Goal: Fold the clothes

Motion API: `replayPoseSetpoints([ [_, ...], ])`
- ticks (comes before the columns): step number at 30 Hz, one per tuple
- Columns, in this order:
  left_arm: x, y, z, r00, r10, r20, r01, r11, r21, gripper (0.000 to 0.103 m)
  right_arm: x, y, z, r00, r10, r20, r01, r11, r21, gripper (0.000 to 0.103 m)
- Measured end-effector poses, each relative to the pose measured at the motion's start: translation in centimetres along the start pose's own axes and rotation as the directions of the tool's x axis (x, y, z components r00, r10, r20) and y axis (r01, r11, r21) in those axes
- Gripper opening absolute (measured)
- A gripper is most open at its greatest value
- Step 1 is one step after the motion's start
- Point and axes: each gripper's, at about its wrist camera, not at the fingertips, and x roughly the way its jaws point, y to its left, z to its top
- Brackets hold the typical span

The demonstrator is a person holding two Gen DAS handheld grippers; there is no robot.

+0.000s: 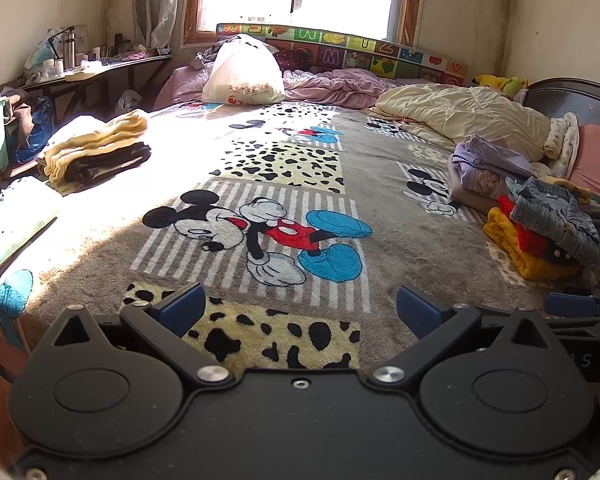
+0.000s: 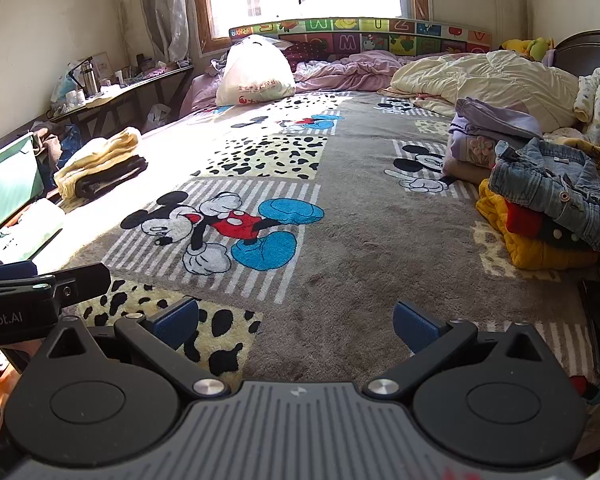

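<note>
You hold both grippers low over the near edge of the bed (image 1: pixel 380 216), side by side, and neither has anything in it. The left gripper (image 1: pixel 300 312) has its blue pads spread wide with only the cartoon-mouse blanket (image 1: pixel 260 224) showing between them; the right gripper (image 2: pixel 296 326) is spread just as wide and equally empty. That reads as a ready stance between garments, not a fold in progress.

The clothes you have to fold sit in an untidy heap (image 2: pixel 548 216) on the right side of the bed, a denim jacket (image 2: pixel 556 196) slumped on top of a yellow garment (image 2: pixel 540 248) with something red between them. Behind it lies a lilac bundle (image 2: pixel 488 136). The heap is nearer your right gripper, so that one looks best placed to make the first pick.

The middle of the blanket is bare, which suits it as the folding area. On the far left a cream and dark stack (image 1: pixel 96 148) sits in the sunlight and a pale folded piece (image 1: pixel 16 216) lies nearer you, likely finished items kept apart from the unsorted heap.

Loose denim will probably drag its neighbours along, so pinch it at the collar or a shoulder.
</note>
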Motion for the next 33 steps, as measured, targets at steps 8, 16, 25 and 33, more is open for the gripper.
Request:
replayPoseSetpoints([
  [8,0.05,0.05,0.05,1.0,-0.003,-0.001,0.003,1.0,0.001,0.103,0.01,-0.07,-0.05,1.0,0.0,-0.002,0.0,1.0,0.001,0.103],
  [16,0.01,0.21,-0.02,1.0,-0.007,-0.003,0.007,1.0,-0.003,0.103,0.02,-0.14,-0.1,1.0,0.0,-0.004,0.0,1.0,0.001,0.103],
  [25,-0.06,0.24,0.2,1.0,-0.008,-0.005,0.008,1.0,-0.003,0.103,0.08,0.04,-0.05,1.0,-0.002,-0.004,0.002,1.0,0.0,0.103],
  [33,-0.07,0.26,0.15,1.0,-0.008,-0.006,0.008,1.0,-0.005,0.103,0.16,0.04,0.01,1.0,0.0,-0.007,0.0,1.0,0.002,0.103],
])
